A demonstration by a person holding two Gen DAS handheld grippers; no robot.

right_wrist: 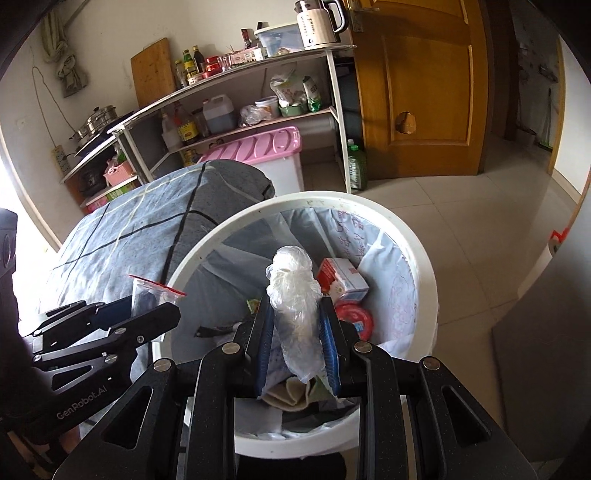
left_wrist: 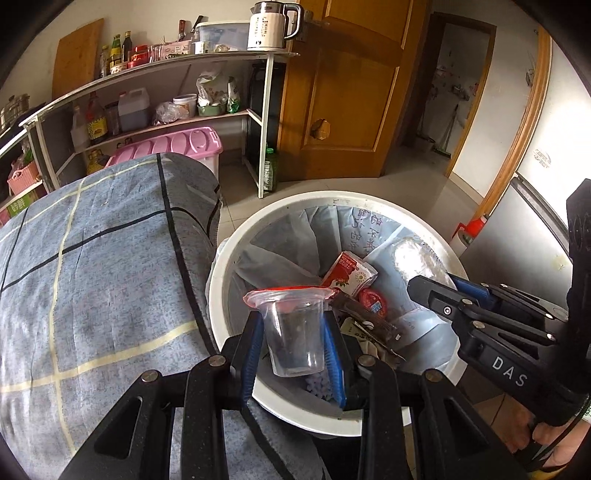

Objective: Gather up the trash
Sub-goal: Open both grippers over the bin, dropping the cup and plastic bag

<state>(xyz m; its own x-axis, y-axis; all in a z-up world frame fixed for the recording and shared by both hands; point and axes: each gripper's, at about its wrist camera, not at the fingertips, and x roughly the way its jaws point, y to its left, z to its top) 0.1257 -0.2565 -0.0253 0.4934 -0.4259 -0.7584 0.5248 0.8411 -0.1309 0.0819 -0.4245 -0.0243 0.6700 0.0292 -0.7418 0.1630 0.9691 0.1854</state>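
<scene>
Two claws hang over one white bin (left_wrist: 221, 295), each with a piece of trash. The bin stands on the tiled floor, hard against a worktop (left_wrist: 92, 258) draped in a blue checked cloth, and is lined with a pale bag. Inside lie a red and white carton (left_wrist: 349, 275), a round red lid (left_wrist: 373, 302) and some darker scraps.

The left wrist view shows the left claw (left_wrist: 295, 332) clamped on a clear plastic cup (left_wrist: 293, 328) with a red rim, the blue pads pressing its sides, the cup upright over the near side of the bin. Only here does a person's hand (left_wrist: 561, 443) show, low on the right, holding the right claw's handle.

The right wrist view shows the right claw (right_wrist: 297, 339) gripping a crumpled clear plastic bag (right_wrist: 295, 306), which sticks up between the pads over the bin's middle. From here the left claw (right_wrist: 155, 314) comes in from the left, by the bin's rim. This view also takes in steel pots (right_wrist: 94, 123) on a stove at far left.

Behind stand shelves (right_wrist: 240, 129) of bottles, a pink-lidded box (right_wrist: 266, 146), a kettle (right_wrist: 321, 24) on top, and a wooden door (right_wrist: 424, 92).
</scene>
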